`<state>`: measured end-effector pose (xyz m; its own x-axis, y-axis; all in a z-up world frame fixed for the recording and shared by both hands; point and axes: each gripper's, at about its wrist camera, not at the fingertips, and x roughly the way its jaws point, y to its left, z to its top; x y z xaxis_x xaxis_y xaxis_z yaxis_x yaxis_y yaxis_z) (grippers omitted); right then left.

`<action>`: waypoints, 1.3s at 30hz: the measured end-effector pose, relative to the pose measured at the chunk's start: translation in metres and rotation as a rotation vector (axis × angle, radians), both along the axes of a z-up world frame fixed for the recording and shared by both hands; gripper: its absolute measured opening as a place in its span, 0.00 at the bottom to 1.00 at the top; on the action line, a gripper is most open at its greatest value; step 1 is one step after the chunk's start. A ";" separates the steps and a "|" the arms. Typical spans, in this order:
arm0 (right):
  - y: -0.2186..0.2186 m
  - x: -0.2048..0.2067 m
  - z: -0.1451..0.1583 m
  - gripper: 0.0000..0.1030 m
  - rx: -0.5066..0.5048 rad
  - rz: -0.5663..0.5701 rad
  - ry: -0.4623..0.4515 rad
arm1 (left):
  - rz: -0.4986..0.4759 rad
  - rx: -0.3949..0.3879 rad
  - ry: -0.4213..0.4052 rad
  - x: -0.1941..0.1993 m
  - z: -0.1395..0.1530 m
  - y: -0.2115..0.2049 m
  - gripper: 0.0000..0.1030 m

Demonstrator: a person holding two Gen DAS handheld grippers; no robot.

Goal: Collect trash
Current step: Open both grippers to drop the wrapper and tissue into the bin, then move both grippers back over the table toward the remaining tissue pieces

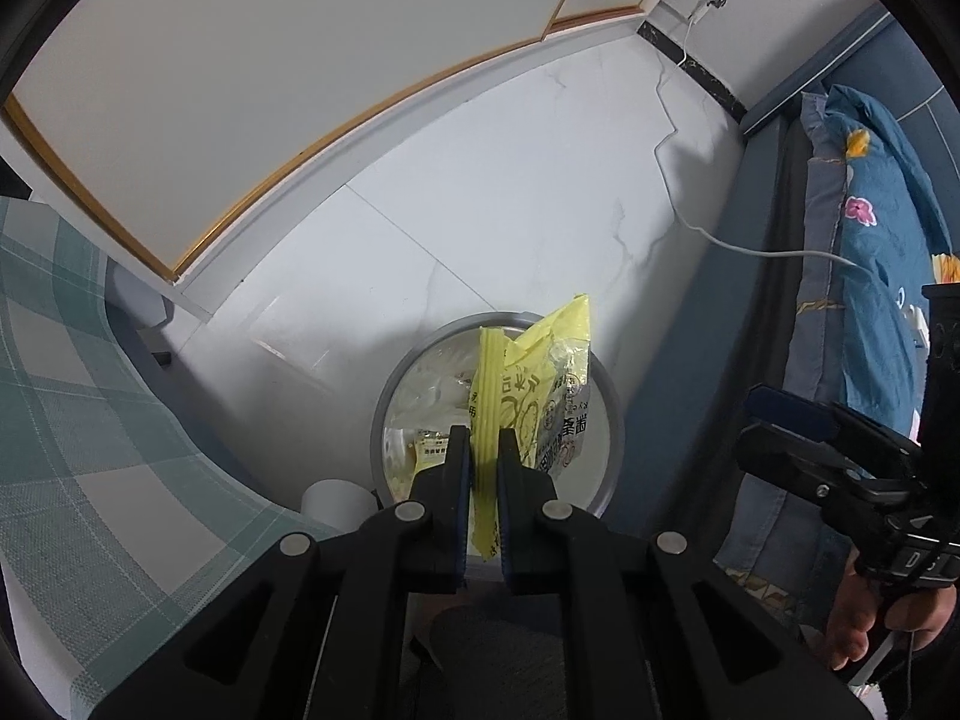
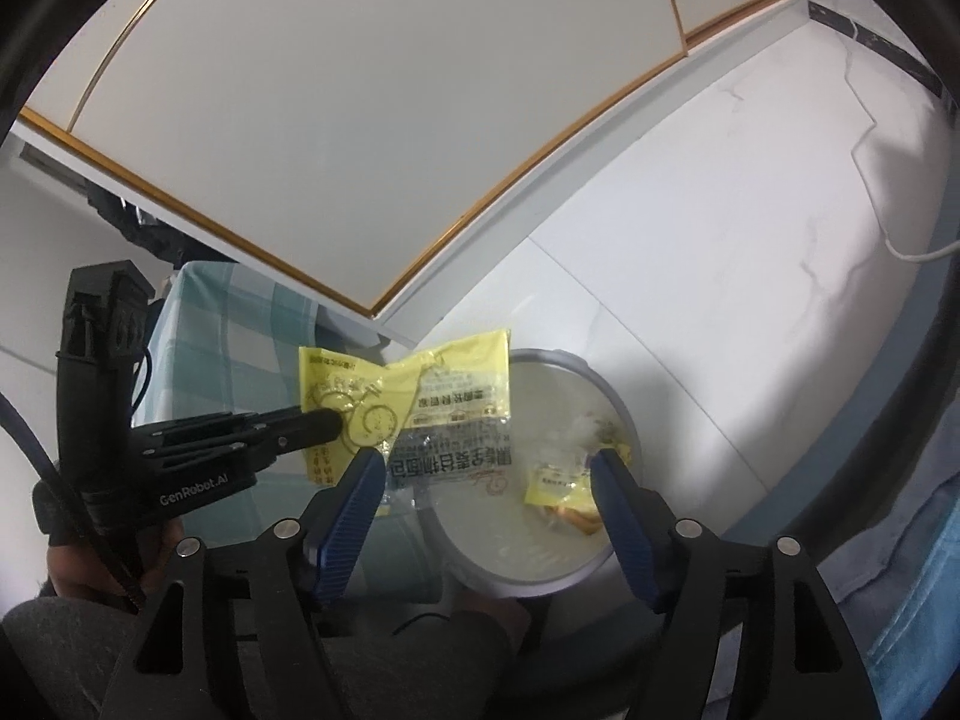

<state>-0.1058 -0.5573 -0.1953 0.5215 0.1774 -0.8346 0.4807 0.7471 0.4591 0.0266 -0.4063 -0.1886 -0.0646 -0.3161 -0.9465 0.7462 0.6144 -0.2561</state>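
Crinkled yellow wrapper [image 1: 528,396], round bin [image 1: 612,420]

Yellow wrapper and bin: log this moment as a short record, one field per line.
held item: yellow wrapper, clamped at one edge
holder: left gripper, shut on it
position: wrapper hangs over the trash bin opening
bin contents: clear liner, a small yellow packet, other scraps
right gripper: open, nothing between its fingers, above the bin
surroundings: checked cloth on one side, floral bedding on the other
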 end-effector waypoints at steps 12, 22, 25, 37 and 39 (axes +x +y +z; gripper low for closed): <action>0.006 -0.001 0.004 0.74 -0.017 -0.010 -0.006 | 0.039 0.013 -0.084 -0.006 0.012 0.016 0.49; 0.021 -0.005 0.061 0.80 -0.122 -0.002 -0.102 | 0.198 -0.091 -0.280 -0.004 0.064 0.061 0.56; 0.030 -0.007 0.087 0.81 -0.142 -0.001 -0.156 | 0.239 -0.123 -0.336 -0.004 0.084 0.077 0.57; 0.118 0.020 0.178 0.86 -0.229 0.133 -0.384 | 0.435 -0.247 -0.529 -0.003 0.154 0.169 0.70; 0.136 0.027 0.188 0.86 -0.226 0.164 -0.409 | 0.472 -0.255 -0.543 -0.002 0.159 0.186 0.74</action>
<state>-0.0785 -0.4211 -0.0075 0.7947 0.1227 -0.5944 0.1630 0.9002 0.4037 0.0245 -0.2200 -0.0291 0.5850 -0.4077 -0.7011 0.4807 0.8706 -0.1051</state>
